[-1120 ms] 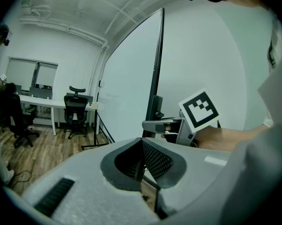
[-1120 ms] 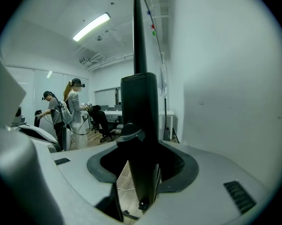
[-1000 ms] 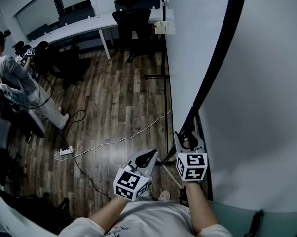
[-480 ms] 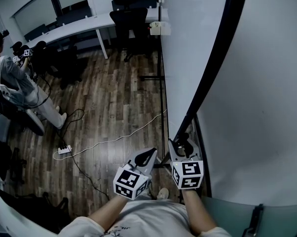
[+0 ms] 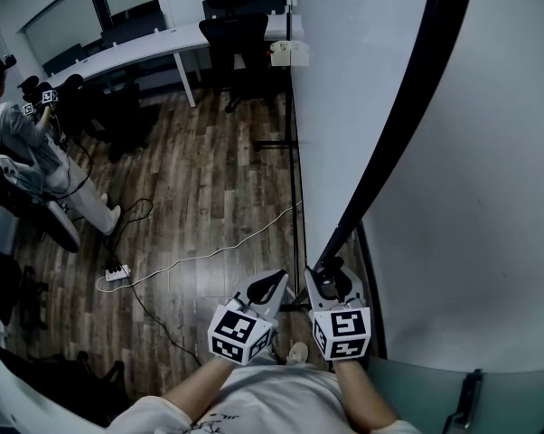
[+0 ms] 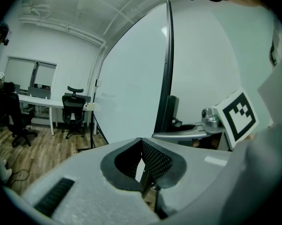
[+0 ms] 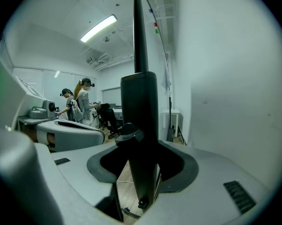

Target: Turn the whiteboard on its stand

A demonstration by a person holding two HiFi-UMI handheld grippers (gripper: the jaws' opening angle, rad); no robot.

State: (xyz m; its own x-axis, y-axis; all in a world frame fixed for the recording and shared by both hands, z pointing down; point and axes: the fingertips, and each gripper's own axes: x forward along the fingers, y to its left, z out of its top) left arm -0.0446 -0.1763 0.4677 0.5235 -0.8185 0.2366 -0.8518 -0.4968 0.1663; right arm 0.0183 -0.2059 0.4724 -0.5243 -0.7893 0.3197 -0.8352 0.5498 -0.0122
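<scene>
The whiteboard (image 5: 349, 89) stands upright on its black stand (image 5: 295, 165), and its black frame edge (image 5: 394, 125) runs slantwise down to my right gripper (image 5: 332, 273). That gripper is shut on the bottom of the frame edge; in the right gripper view the dark bar (image 7: 140, 125) fills the gap between the jaws of the right gripper (image 7: 141, 172). My left gripper (image 5: 270, 287) hangs just left of it, off the board, shut with nothing in it. In the left gripper view, beyond the left gripper (image 6: 144, 165), the white face (image 6: 131, 78) and frame (image 6: 168, 64) show.
A white wall (image 5: 489, 197) lies close on the right of the board. A power strip (image 5: 118, 276) and cables lie on the wood floor. A person (image 5: 23, 143) stands at far left. A long desk (image 5: 145, 48) and office chairs (image 5: 240, 34) are at the back.
My right gripper has drawn back and to the left with the frame edge in it, and the board's near edge has swung that way. The left gripper has stayed put.
</scene>
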